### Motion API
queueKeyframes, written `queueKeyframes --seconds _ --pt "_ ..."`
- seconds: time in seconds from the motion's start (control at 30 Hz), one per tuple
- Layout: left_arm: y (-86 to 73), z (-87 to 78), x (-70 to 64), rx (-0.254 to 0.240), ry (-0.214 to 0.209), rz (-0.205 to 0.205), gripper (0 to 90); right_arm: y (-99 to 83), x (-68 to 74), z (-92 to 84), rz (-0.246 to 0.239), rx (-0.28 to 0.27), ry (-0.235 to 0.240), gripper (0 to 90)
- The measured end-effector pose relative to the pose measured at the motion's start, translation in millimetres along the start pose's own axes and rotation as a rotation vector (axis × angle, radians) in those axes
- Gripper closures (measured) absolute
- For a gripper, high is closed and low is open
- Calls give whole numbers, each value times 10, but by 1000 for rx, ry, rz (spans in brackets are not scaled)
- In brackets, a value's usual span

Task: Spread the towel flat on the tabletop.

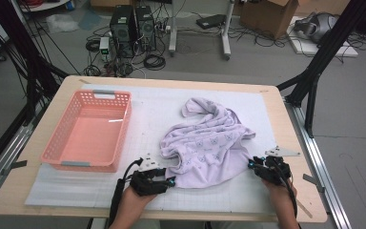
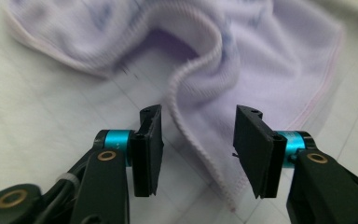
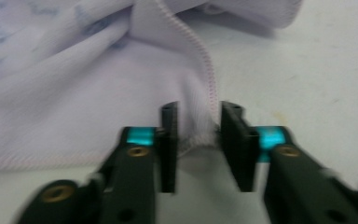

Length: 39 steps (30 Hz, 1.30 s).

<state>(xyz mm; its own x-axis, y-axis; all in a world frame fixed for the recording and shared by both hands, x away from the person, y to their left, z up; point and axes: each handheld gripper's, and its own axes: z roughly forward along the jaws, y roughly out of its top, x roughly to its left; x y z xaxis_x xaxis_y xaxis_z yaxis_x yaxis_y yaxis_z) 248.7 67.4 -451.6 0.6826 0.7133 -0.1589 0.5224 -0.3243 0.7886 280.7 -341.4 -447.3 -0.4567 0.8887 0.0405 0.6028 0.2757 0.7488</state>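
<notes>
A pale lilac cloth (image 1: 209, 143) with a small printed pattern lies crumpled on the white mat, right of centre. My left gripper (image 1: 171, 181) is at the cloth's near left edge. In the left gripper view it (image 2: 198, 149) stands open, and the stitched hem of the cloth (image 2: 261, 60) runs between the jaws without touching the pads. My right gripper (image 1: 251, 164) is at the cloth's near right corner. In the right gripper view its jaws (image 3: 198, 144) stand a little apart, with the hemmed corner of the cloth (image 3: 74, 93) puckered between them.
An empty pink plastic basket (image 1: 124, 129) stands on the left half of the mat. The wooden table's edge (image 1: 295, 143) runs close to my right gripper. Beyond the table, computers, cables and boxes lie on the floor.
</notes>
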Motion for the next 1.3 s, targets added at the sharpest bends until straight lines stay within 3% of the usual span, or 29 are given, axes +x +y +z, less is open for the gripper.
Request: queueKeyframes --seconds 0.07,0.1,0.2,0.33,0.43,0.57,0.67,0.77,0.87,0.93,1.0,1.07,1.13,1.17,1.23,1.3 --pt "-6 -30 1 10 33 -2 725 -29 47 -54 -31 11 13 834" --pt "-30 -50 9 3 24 -18 870 -57 76 -92 -41 16 16 840" --pt "-120 -175 13 -11 44 -18 874 -137 109 -203 -65 19 24 843" --pt "-293 -429 37 -44 36 -54 874 -317 163 -417 -59 9 50 843" --pt "-379 -528 35 -39 22 -62 874 -428 245 -543 -75 10 71 844" --pt "-471 -602 7 -32 11 -63 854 -499 358 -657 -97 30 115 828" --pt "-441 -600 62 -73 3 -100 595 -463 366 -713 -89 9 109 706" --pt "-363 -599 116 -128 -15 -125 509 -387 290 -742 -41 -72 101 687" --pt "-276 -574 152 -143 -16 -120 502 -349 210 -670 0 -78 70 674" --pt "-241 -533 175 -143 -17 -119 506 -320 160 -541 25 -63 79 662" --pt "-221 -485 190 -129 -18 -106 519 -292 166 -413 16 -40 77 664" --pt "-205 -446 204 -123 -23 -100 525 -283 171 -297 6 0 73 769" --pt "-178 -423 221 -124 -32 -95 526 -283 151 -295 -16 -3 63 836" --pt "-159 -420 234 -128 -35 -89 527 -277 140 -318 -27 12 42 842" --pt "-139 -417 255 -134 -36 -90 527 -289 151 -394 -72 44 -48 844" --pt "-121 -411 281 -132 -39 -87 526 -313 141 -440 -104 55 -82 832"
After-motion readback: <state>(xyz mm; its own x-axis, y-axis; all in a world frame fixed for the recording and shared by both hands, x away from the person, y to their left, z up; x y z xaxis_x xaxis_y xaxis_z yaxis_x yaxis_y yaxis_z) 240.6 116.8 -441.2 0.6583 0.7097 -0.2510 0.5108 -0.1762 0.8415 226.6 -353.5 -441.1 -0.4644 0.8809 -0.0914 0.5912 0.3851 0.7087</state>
